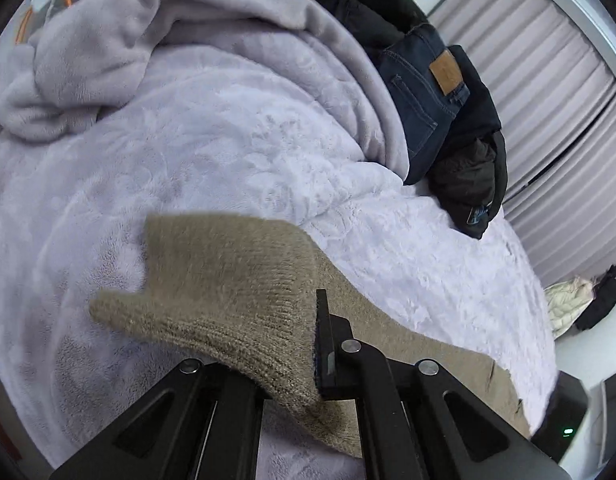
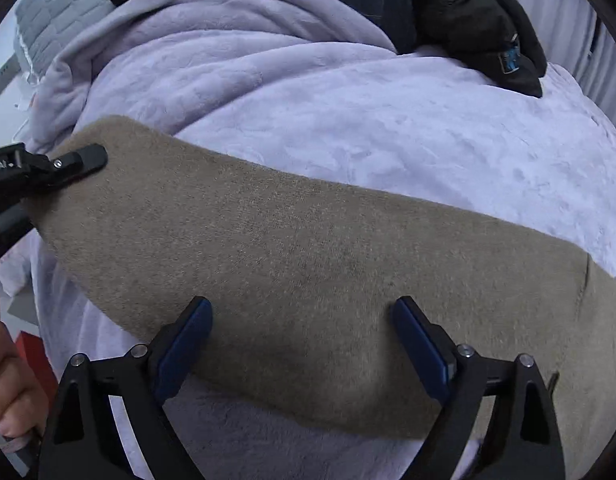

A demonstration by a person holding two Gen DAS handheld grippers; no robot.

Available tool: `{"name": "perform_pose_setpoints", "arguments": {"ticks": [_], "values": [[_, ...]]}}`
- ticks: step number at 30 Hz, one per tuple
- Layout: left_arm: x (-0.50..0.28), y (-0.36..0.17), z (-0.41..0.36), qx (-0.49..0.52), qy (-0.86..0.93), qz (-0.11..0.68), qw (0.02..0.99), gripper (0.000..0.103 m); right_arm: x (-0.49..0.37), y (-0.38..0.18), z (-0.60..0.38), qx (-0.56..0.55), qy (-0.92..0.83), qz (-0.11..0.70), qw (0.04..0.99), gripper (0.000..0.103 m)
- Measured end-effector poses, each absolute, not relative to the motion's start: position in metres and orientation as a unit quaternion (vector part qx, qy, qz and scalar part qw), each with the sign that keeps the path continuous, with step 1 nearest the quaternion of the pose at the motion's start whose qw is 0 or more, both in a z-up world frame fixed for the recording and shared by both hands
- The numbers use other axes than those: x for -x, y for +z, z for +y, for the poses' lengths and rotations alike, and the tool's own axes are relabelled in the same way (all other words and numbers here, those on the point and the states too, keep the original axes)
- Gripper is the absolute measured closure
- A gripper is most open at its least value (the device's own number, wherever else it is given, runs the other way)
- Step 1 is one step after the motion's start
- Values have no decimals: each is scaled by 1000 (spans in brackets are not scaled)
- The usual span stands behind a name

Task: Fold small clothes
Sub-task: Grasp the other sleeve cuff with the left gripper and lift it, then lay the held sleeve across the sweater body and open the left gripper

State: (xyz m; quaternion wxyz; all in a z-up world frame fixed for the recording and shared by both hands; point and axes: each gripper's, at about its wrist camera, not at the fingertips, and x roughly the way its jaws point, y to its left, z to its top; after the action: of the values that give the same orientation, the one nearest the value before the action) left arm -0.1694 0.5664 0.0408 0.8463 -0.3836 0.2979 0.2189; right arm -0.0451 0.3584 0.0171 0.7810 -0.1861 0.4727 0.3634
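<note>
A tan knitted cloth (image 2: pixel 308 264) lies on a lilac fleece blanket (image 2: pixel 388 128). My left gripper (image 1: pixel 314 344) is shut on one end of the cloth (image 1: pixel 227 280) and lifts that end off the blanket, so it droops over the fingers. The left gripper also shows in the right wrist view (image 2: pixel 87 160) at the cloth's far left end. My right gripper (image 2: pixel 303 340) is open, its blue-padded fingers (image 2: pixel 424 348) spread just above the cloth's near edge, holding nothing.
Dark jeans (image 1: pixel 424 96) and a black jacket (image 1: pixel 472 172) lie at the blanket's far right. A bunched fold of blanket (image 1: pixel 107 52) rises at the back left. Pleated curtain (image 1: pixel 548 100) on the right. A hand (image 2: pixel 7 380) shows at the lower left.
</note>
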Motion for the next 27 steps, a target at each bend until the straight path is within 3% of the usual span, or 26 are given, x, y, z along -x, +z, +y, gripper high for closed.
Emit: {"name": "perform_pose_setpoints", "arguments": {"ticks": [7,17,27], "values": [[117,87,450,276,156,335,887,99,31,78,208,133,285,403,860,10],[8,131,183,160,-27,402,901,99,-6,63,-24,70,111,444,886,10],[-39,52,14,96,-57,505,856,99,3,47,-145,6,76,453,888,10]]}}
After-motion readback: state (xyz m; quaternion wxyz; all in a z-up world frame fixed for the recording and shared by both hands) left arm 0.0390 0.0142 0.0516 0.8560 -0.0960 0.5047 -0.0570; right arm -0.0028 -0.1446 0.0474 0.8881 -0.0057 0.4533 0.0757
